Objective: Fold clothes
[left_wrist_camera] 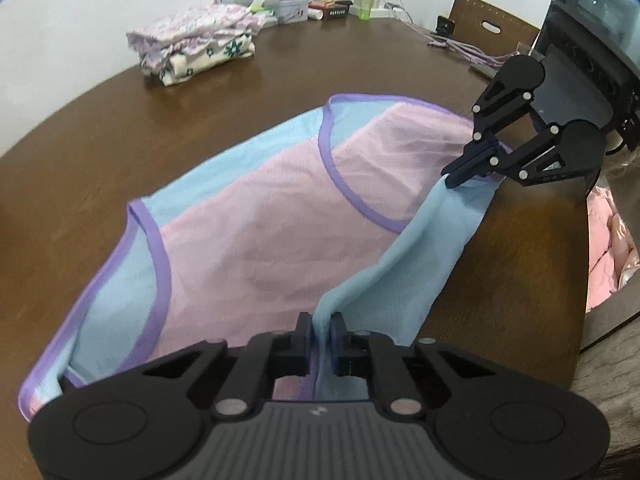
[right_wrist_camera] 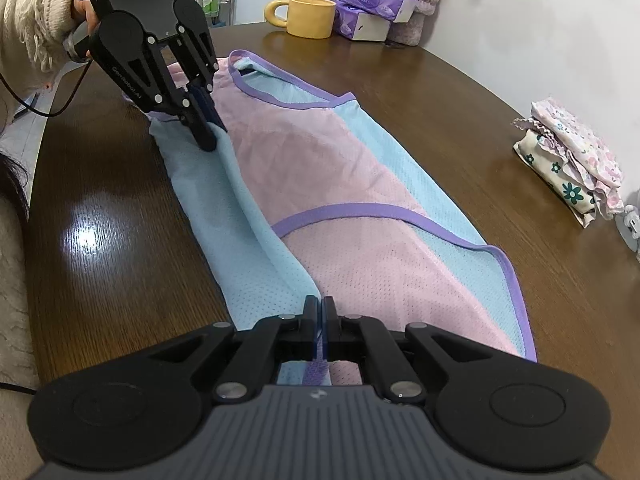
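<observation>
Both tools pinching near blue edge of mesh vest on table: left tool, right tool at opposite ends. Long axis runs between them; rest lies far side.

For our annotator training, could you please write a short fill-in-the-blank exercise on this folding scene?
1. Both the left gripper and the right gripper are shut on the ____ side panel of the garment.
2. The garment's armholes are trimmed in ____.
3. The mug near the tissue packs is ____.
4. The folded clothes lie in a ____ on the table.

Missing words: blue; purple; yellow; stack
</observation>
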The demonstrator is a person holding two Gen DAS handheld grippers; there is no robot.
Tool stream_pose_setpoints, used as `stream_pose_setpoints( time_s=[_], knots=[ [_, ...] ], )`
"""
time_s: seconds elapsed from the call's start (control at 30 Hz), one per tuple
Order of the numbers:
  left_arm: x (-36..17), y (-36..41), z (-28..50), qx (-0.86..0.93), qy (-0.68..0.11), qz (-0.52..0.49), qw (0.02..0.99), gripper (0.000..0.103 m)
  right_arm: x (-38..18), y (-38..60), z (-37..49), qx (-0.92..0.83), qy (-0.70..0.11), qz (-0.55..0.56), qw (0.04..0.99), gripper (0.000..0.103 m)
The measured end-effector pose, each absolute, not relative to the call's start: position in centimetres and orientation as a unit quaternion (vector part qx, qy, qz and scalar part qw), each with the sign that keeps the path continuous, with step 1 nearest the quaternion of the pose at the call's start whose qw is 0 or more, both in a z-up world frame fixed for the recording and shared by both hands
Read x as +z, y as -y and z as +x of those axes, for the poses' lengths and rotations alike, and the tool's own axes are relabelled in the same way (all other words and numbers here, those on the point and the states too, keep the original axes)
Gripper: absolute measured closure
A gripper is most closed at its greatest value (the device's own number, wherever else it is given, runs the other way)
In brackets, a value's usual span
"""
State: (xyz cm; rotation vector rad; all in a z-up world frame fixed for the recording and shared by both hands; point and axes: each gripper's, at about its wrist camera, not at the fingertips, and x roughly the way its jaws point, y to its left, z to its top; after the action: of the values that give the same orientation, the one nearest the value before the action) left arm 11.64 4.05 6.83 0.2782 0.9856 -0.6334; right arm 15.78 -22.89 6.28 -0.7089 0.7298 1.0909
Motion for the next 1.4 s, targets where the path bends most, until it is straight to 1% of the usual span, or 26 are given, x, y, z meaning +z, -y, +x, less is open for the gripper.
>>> stream_pose_setpoints(
  time_s=[0.2,0.27,0.43,0.5,0.53,0.57,0.6,0.67,0.7,0.73,0.77,0.8,0.87,0.9,0.93,1.03,1.13,1.4],
  knots=[
    [7.2,-4.2,12.3,-0.291,-0.458,0.131,0.83,0.094,6.6,22.9,16.5,0.491,-0.329,-0.317,0.742,0.101],
    [7.1,-4.2,12.6,-0.29,-0.461,0.128,0.829,0.09,6.5,22.8,16.7,0.491,-0.333,-0.314,0.742,0.101],
    [6.8,-4.3,13.0,-0.281,-0.466,0.121,0.83,0.085,5.8,22.7,17.0,0.487,-0.341,-0.311,0.741,0.101],
    [6.8,-4.4,13.1,-0.275,-0.465,0.119,0.833,0.077,5.6,22.7,17.1,0.485,-0.343,-0.307,0.743,0.101],
    [6.8,-4.5,13.0,-0.27,-0.463,0.117,0.836,0.067,5.5,22.7,17.2,0.484,-0.344,-0.305,0.744,0.101],
    [6.9,-4.6,12.9,-0.262,-0.46,0.114,0.84,0.052,5.5,22.7,17.2,0.483,-0.344,-0.303,0.746,0.101],
    [7.0,-4.7,12.8,-0.255,-0.456,0.109,0.846,0.045,5.4,22.7,17.3,0.479,-0.346,-0.299,0.749,0.1],
    [7.4,-5.1,12.4,-0.237,-0.445,0.094,0.859,0.022,5.5,23.0,17.4,0.469,-0.35,-0.28,0.761,0.096],
    [7.6,-5.2,12.2,-0.225,-0.438,0.088,0.866,0.019,5.6,23.3,17.5,0.458,-0.352,-0.264,0.772,0.084],
    [7.8,-5.4,11.9,-0.215,-0.429,0.082,0.873,0.016,5.8,23.6,17.6,0.445,-0.353,-0.249,0.784,0.066],
    [7.9,-5.5,11.5,-0.207,-0.42,0.076,0.88,0.014,6.0,24.0,17.7,0.431,-0.353,-0.234,0.797,0.059],
    [8.0,-5.6,11.3,-0.201,-0.414,0.067,0.886,0.012,6.2,24.3,17.7,0.418,-0.353,-0.217,0.808,0.054],
    [8.1,-5.9,10.8,-0.189,-0.404,0.043,0.894,0.006,6.5,25.0,17.7,0.406,-0.355,-0.185,0.822,0.051],
    [8.1,-6.0,10.6,-0.184,-0.403,0.027,0.896,0.004,6.6,25.3,17.7,0.401,-0.358,-0.171,0.826,0.046],
    [8.0,-6.2,10.5,-0.18,-0.405,0.011,0.896,0.002,6.7,25.6,17.7,0.396,-0.36,-0.158,0.83,0.038],
    [7.7,-6.3,9.9,-0.174,-0.407,-0.026,0.897,0.001,6.6,25.8,17.5,0.385,-0.365,-0.139,0.836,0.031],
    [7.6,-5.8,8.8,-0.169,-0.399,-0.028,0.901,0.0,6.4,25.6,16.6,0.382,-0.366,-0.13,0.838,0.024],
    [6.8,-4.3,6.6,-0.157,-0.377,-0.039,0.912,0.001,6.2,25.4,13.8,0.376,-0.359,-0.106,0.848,0.022]
  ],
)
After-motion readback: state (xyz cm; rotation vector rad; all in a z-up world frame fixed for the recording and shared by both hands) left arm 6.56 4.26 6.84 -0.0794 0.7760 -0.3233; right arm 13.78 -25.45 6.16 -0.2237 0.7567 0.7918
